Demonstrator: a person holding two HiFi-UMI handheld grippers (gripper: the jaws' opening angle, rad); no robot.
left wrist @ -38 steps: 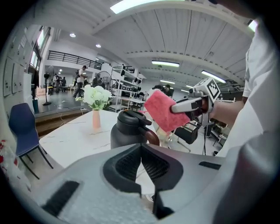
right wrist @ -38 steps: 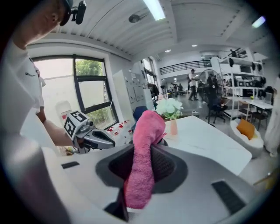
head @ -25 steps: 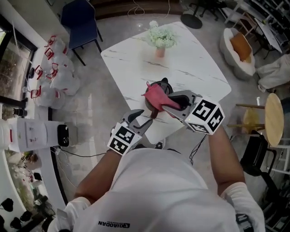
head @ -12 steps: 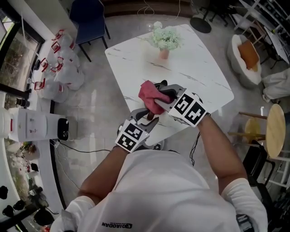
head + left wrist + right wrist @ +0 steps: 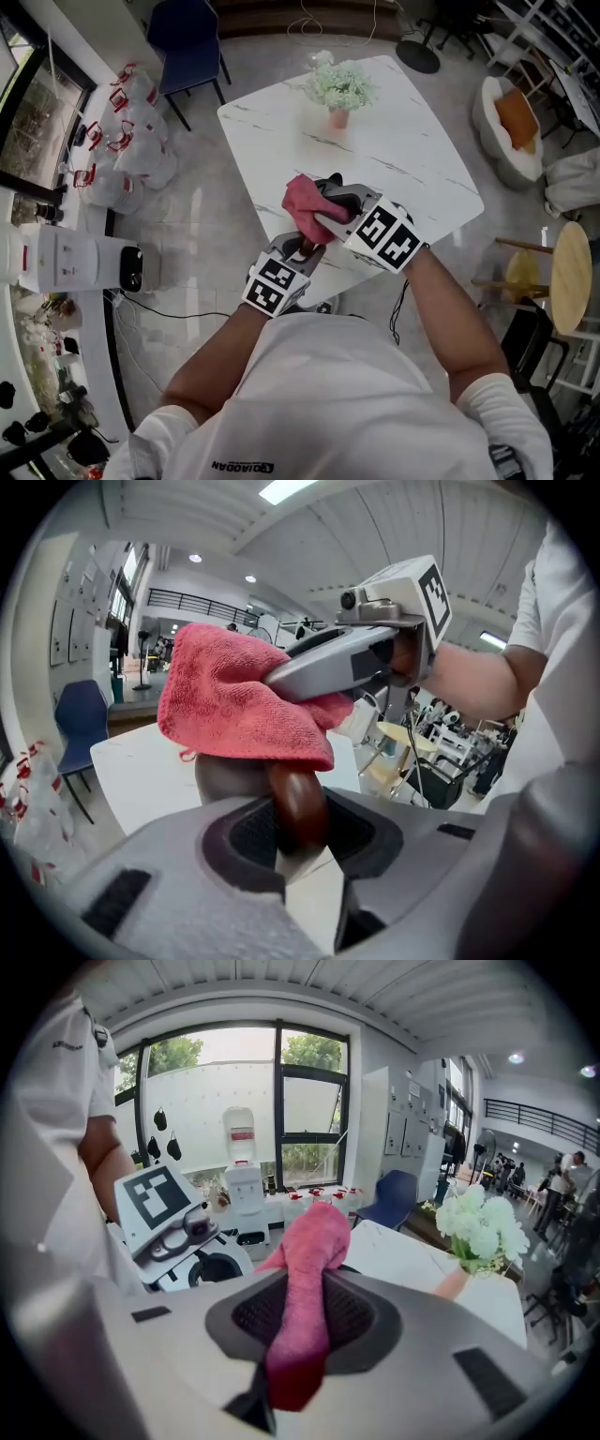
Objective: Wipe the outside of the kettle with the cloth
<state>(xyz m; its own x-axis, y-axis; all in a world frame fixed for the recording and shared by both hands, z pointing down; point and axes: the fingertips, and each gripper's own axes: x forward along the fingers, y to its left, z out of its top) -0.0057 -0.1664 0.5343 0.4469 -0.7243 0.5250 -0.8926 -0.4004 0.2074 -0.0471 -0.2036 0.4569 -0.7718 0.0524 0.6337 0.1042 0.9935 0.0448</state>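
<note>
A dark kettle (image 5: 221, 776) with a brown handle (image 5: 298, 804) stands near the front edge of the white marble table (image 5: 412, 159). In the head view the kettle (image 5: 331, 181) is mostly hidden. A red cloth (image 5: 298, 199) lies over its top, and my right gripper (image 5: 323, 212) is shut on that cloth (image 5: 309, 1279). My left gripper (image 5: 302, 251) reaches in from the front. Its jaws are closing, with the handle between them and both pads against it. The right gripper (image 5: 281, 677) also shows above the cloth (image 5: 234, 701) in the left gripper view.
A pink vase of white flowers (image 5: 339, 84) stands at the table's far side. A blue chair (image 5: 187, 33) and white bags (image 5: 131, 141) are on the floor to the left. A water dispenser (image 5: 66, 258) is at the far left, a round wooden stool (image 5: 567, 272) at the right.
My right gripper has come down and left, laying the cloth on the kettle. My left gripper has moved forward onto the handle and its jaws have narrowed.
</note>
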